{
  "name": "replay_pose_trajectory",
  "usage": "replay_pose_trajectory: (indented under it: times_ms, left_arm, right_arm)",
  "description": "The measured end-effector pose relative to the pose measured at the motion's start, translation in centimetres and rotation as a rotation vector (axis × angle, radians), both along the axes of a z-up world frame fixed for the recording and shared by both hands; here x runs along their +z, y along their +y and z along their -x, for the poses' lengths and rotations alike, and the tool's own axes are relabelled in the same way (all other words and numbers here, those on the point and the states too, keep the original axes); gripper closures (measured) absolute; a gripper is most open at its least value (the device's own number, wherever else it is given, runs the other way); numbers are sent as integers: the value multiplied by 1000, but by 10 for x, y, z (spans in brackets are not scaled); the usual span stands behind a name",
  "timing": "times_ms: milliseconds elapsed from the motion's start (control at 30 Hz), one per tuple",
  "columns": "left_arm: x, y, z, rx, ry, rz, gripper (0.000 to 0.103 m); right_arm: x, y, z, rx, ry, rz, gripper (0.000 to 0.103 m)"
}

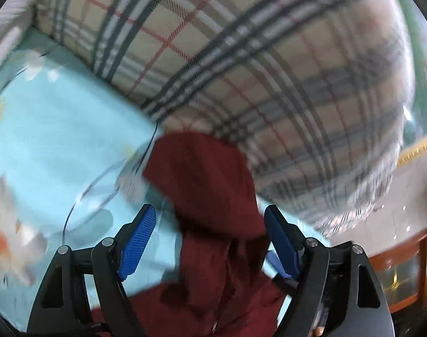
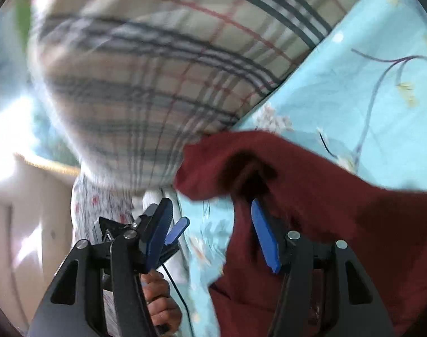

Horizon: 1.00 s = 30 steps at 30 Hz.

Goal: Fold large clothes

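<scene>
Underneath, a light blue flowered sheet (image 1: 53, 129) covers the bed, with a big plaid cushion (image 1: 241, 56) lying on it. Against the cushion's edge sits the dark red garment (image 2: 325, 196) — bunched, draping between the spread fingers of both grippers, left gripper (image 1: 210, 233) and right gripper (image 2: 213, 227) — neither clamps it.

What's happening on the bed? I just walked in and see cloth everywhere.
A person is working a dark red garment with two handheld grippers over a light blue floral bedsheet. Both the left gripper and the right gripper are open, with red fabric lying between their fingers. A plaid pillow sits just beyond. No neat fold is visible yet.
</scene>
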<state>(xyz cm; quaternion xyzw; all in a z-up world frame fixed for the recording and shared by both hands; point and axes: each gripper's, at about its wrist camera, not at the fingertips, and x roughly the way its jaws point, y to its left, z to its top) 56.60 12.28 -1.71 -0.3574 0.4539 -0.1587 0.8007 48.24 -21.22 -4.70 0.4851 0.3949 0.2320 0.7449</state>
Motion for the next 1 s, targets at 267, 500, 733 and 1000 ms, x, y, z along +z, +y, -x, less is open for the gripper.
replay_pose_trajectory:
  times_ms: [267, 500, 733, 1000]
  left_arm:
    - [-16, -25, -39, -67, 10, -123, 98]
    - [31, -46, 67, -134, -204, -61, 99]
    - [21, -95, 208, -245, -266, 28, 99]
    - [-56, -124, 303, -306, -132, 23, 100]
  right_arm:
    - [-26, -1, -42, -47, 94, 14, 91]
    - [8, -22, 30, 19, -94, -14, 93]
    - [3, -54, 134, 123, -150, 39, 93]
    - [-34, -77, 196, 141, -92, 162, 93]
